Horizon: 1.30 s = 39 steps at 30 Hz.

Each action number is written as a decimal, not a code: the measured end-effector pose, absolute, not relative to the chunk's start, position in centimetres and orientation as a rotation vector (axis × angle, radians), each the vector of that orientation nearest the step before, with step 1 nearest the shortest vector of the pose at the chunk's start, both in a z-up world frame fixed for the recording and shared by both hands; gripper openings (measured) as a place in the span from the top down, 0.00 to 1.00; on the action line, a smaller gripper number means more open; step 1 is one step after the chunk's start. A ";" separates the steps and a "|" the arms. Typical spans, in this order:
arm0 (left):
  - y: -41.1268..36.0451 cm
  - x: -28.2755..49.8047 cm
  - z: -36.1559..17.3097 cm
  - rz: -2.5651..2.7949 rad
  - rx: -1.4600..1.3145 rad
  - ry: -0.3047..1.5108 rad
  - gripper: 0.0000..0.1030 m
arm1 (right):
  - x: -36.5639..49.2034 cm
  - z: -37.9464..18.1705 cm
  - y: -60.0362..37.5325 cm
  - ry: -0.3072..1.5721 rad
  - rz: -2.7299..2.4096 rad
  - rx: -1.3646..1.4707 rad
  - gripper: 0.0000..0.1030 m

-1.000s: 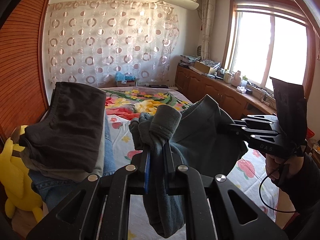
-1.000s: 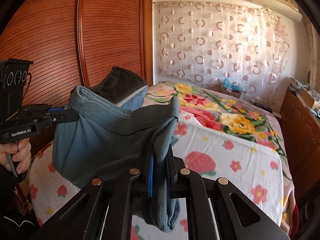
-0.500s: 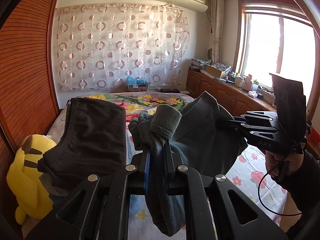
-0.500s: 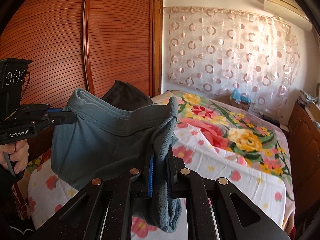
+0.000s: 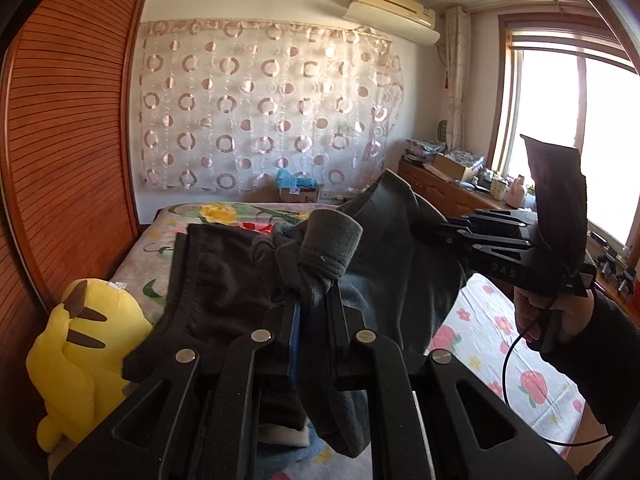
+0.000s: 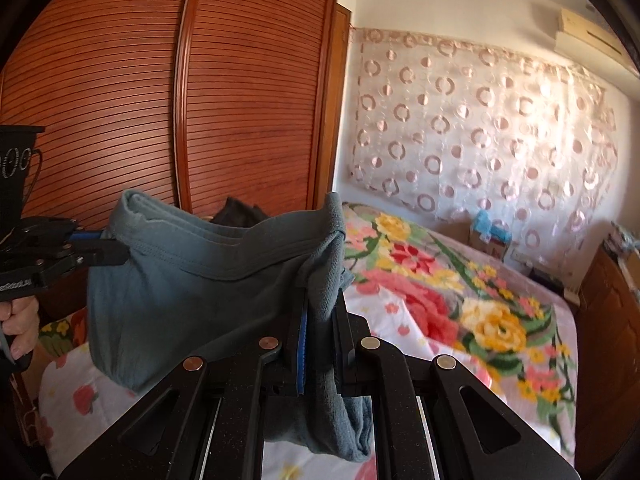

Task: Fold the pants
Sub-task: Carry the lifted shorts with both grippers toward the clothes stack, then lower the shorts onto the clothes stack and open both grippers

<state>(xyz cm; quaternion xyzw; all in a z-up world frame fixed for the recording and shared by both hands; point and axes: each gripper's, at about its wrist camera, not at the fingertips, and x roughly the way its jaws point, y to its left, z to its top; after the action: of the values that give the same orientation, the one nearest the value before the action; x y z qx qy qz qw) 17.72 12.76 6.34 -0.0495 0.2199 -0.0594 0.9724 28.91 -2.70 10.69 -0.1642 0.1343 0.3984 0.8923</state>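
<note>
The grey-blue pants (image 6: pixel 192 288) hang folded in the air above the bed, stretched by the waistband between both grippers. In the left wrist view my left gripper (image 5: pixel 314 300) is shut on a bunched corner of the pants (image 5: pixel 400 264), and the cloth spills over and below its fingers. Off to the right, my right gripper (image 5: pixel 444 228) pinches the other corner. In the right wrist view my right gripper (image 6: pixel 320 300) is shut on its corner, and the left gripper (image 6: pixel 116 254) holds the far end at the left. A person's hand (image 5: pixel 536 312) holds the right tool.
A stack of folded clothes topped by dark pants (image 5: pixel 208 292) lies on the flowered bed (image 6: pixel 440 300), just behind the held cloth. A yellow plush toy (image 5: pixel 80 352) leans by the slatted wooden wardrobe (image 6: pixel 240 100). Low cabinets (image 5: pixel 448 192) run under the window at the right.
Both grippers have risen and carried the stretched pants toward the wardrobe side. The clothes stack and plush toy have slid closer to the middle of the left view. Both grips are unchanged.
</note>
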 end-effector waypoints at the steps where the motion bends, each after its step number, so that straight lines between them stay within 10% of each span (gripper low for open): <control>1: 13.1 17.7 6.4 -0.112 -0.103 0.438 0.89 | 29.4 10.9 -2.0 0.267 0.833 -0.350 0.90; 25: 17.8 17.6 0.8 0.135 -0.223 0.498 0.87 | 36.8 9.2 9.4 0.240 0.956 -0.473 0.90; 31: 18.7 17.1 -0.5 0.159 -0.270 0.503 0.74 | 38.1 9.8 9.0 0.275 0.944 -0.447 0.55; 33: 18.9 17.1 -0.5 0.149 -0.276 0.502 0.59 | 38.4 10.2 7.9 0.275 0.950 -0.412 0.55; 39: 19.1 16.8 0.1 0.176 -0.249 0.492 0.57 | 39.3 9.4 5.2 0.333 0.963 -0.378 0.55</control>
<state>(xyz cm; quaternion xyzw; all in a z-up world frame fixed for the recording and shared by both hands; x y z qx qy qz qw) 16.82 19.13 0.10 -0.1226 0.2424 0.0867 0.9585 39.28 5.19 9.37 -0.1798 0.1584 0.4582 0.8559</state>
